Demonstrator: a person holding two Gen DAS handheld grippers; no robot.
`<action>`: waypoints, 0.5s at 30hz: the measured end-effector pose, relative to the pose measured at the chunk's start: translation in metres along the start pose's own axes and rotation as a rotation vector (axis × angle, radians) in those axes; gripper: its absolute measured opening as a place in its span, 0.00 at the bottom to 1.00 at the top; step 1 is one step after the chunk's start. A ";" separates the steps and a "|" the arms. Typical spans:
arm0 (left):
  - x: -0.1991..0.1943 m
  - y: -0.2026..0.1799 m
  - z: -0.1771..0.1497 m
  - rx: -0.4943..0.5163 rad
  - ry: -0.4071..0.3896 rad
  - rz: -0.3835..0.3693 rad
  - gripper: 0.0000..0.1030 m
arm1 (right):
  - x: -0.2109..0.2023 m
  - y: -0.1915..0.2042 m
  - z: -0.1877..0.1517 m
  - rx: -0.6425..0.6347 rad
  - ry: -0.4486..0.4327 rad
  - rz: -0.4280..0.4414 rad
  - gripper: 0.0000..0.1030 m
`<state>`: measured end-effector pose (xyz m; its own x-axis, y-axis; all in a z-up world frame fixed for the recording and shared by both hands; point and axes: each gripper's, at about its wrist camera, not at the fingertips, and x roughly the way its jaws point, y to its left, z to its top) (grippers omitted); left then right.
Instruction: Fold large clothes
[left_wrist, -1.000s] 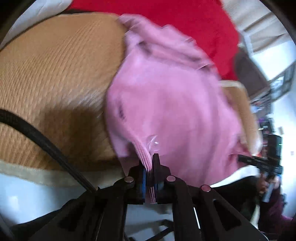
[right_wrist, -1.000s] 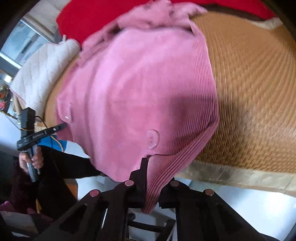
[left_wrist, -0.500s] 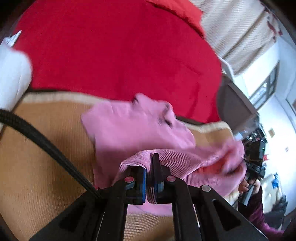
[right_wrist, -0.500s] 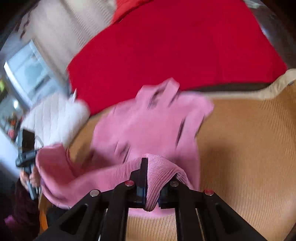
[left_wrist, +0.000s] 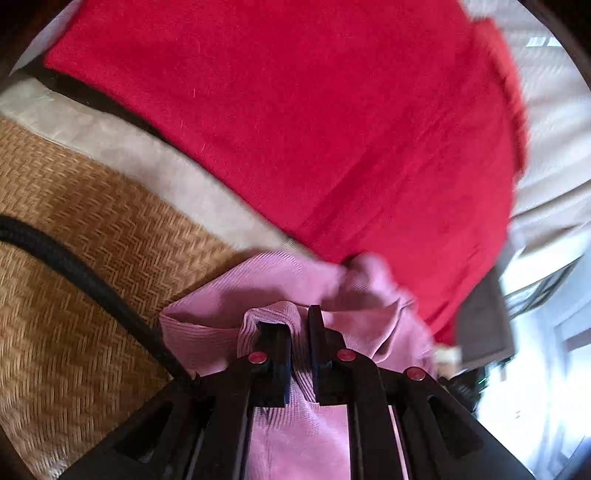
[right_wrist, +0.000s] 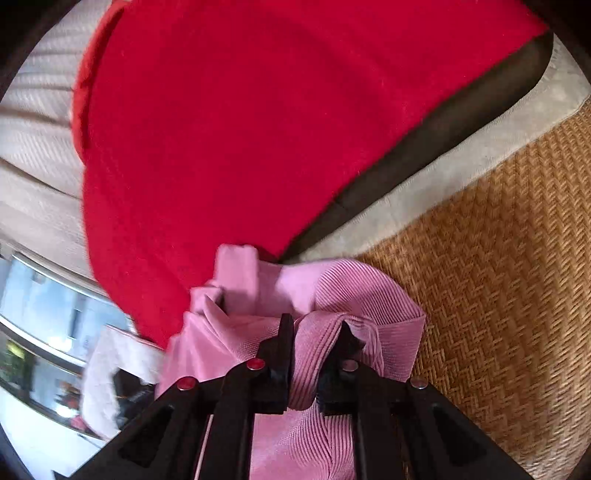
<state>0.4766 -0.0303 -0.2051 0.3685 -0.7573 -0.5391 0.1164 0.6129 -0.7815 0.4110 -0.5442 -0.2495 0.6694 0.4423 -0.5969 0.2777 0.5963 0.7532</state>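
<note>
Left wrist: left gripper (left_wrist: 298, 332) clamped on a ribbed fold of the pink garment (left_wrist: 280, 280), which is bunched on the woven mat (left_wrist: 85, 280) near the red blanket (left_wrist: 295, 110). Right wrist: right gripper (right_wrist: 314, 345) pinches a thick roll of the same garment (right_wrist: 354, 291); mat (right_wrist: 509, 258) to its right, blanket (right_wrist: 240, 110) beyond.

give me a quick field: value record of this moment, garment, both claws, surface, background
garment: pink ribbed garment, bunched near the far edge of the mat
left claw: left claw has garment fabric between its fingers; a narrow gap shows between the jaws
right claw: right claw has a thick roll of the same garment between its fingers
surface: woven straw mat with a pale cloth border
background: red blanket beyond the mat
cable: black cable crossing the mat in the left wrist view
</note>
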 end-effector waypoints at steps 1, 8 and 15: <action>-0.011 -0.006 -0.005 0.011 -0.045 -0.012 0.14 | -0.009 0.003 0.000 0.001 -0.026 0.032 0.13; -0.105 -0.065 -0.050 0.107 -0.408 0.033 0.76 | -0.092 0.028 -0.024 0.016 -0.356 0.037 0.92; -0.064 -0.107 -0.137 0.313 -0.179 0.263 0.77 | -0.099 0.094 -0.074 -0.240 -0.212 -0.099 0.77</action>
<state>0.3138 -0.0780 -0.1300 0.5737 -0.5321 -0.6227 0.2603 0.8393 -0.4773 0.3194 -0.4823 -0.1406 0.7828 0.2404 -0.5739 0.1949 0.7812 0.5930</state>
